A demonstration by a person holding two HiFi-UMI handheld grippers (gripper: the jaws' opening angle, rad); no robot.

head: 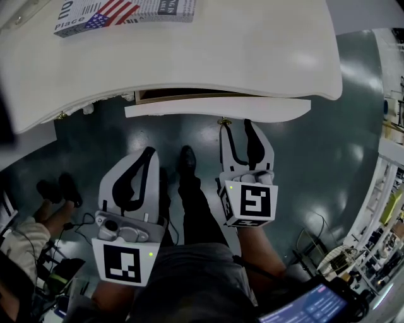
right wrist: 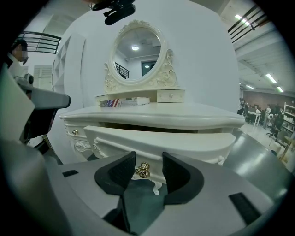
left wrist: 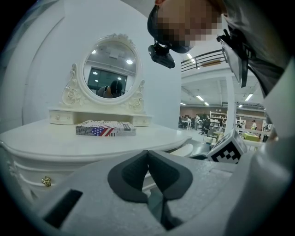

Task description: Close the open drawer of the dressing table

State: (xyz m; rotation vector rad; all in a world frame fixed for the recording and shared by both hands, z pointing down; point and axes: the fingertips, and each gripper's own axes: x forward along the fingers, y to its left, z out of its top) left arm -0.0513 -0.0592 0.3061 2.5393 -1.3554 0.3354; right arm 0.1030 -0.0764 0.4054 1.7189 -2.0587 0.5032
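- My right claw (head: 243, 134) is up at the front of the drawer (head: 214, 108), jaws apart.
- In the right gripper view the drawer's gold knob (right wrist: 142, 170) shows in the gap between my two dark pads (right wrist: 120, 171), nearer the left one. I cannot tell whether a pad touches it.
- In the head view the knob (head: 223, 121) sits just under the drawer's front edge, beside the tip of my right claw's left finger.
- The drawer is in the middle of the dressing table (head: 208, 57), under its top. It is pulled out part way, so its white front stands forward of the top's edge and a brown strip of its inside shows.
- My left claw (head: 149, 153) hangs lower and to the left, well back from the table. Its jaws are pressed together with nothing between them.
- In the left gripper view the dark pads (left wrist: 131, 173) meet in a line at the middle, and the table top lies beyond them.
- A flat box (head: 126, 12) with a flag print lies on the table top, toward the back.
- An oval mirror (right wrist: 138, 53) in a carved white frame stands behind the box, with small drawers (right wrist: 170, 95) at its base.
- Another gold knob (right wrist: 74, 132) shows on the table's front, left of the open drawer.
- Below me are my dark trouser leg and shoe (head: 187, 161) on a glossy dark green floor (head: 328, 158).
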